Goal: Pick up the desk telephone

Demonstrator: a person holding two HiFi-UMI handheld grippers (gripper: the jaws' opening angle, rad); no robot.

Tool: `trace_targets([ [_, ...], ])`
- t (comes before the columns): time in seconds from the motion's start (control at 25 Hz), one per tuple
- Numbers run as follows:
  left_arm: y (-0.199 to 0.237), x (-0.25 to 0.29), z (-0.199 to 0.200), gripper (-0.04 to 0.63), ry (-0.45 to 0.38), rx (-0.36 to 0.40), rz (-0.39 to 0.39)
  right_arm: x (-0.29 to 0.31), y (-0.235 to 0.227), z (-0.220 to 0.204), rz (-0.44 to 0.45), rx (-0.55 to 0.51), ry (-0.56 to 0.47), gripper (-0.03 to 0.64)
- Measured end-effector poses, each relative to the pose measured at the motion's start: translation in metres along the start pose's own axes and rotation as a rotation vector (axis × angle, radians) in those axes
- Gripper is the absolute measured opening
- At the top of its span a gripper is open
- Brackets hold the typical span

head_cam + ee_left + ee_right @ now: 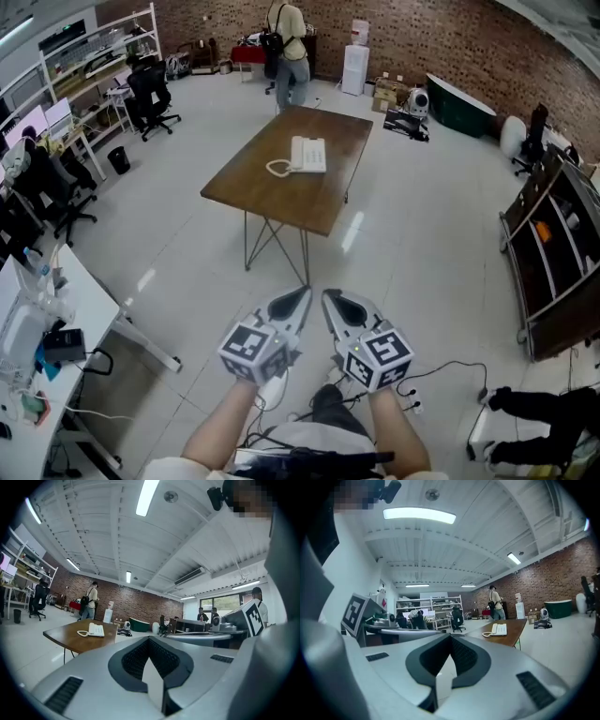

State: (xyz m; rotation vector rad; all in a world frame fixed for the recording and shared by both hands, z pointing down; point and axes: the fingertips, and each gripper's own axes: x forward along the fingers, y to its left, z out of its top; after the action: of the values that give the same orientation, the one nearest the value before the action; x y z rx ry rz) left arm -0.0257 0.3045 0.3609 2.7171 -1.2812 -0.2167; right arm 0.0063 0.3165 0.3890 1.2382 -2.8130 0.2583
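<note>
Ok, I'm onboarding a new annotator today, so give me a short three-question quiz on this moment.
1. True or false: the desk telephone lies on the brown table, well away from both grippers.
2. The left gripper and right gripper are: A) both shut and empty; B) both wide open; C) left shut on the handset.
3. What colour is the coiled cord beside the telephone?

Key: 1 true; 2 A; 3 white.
</note>
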Motion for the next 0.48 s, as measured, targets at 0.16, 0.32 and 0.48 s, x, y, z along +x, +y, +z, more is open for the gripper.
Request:
trace_targets([
  [0.16, 0.012, 0.018, 0.0, 0.0, 0.011, 0.003, 0.008, 0.012, -0.018, 0.005, -0.003, 0.006, -0.009, 0.002],
  [0.32, 0.027, 0.043, -0.001, 0.0, 0.011, 0.016, 0.019, 0.029, -0.042, 0.009, 0.002, 0.007, -0.017, 0.002],
  [0.48, 0.042, 0.074, 0.002, 0.0, 0.013, 0.027, 0.028, 0.051, -0.071, 0.017, 0.012, 0.001, -0.027, 0.002],
])
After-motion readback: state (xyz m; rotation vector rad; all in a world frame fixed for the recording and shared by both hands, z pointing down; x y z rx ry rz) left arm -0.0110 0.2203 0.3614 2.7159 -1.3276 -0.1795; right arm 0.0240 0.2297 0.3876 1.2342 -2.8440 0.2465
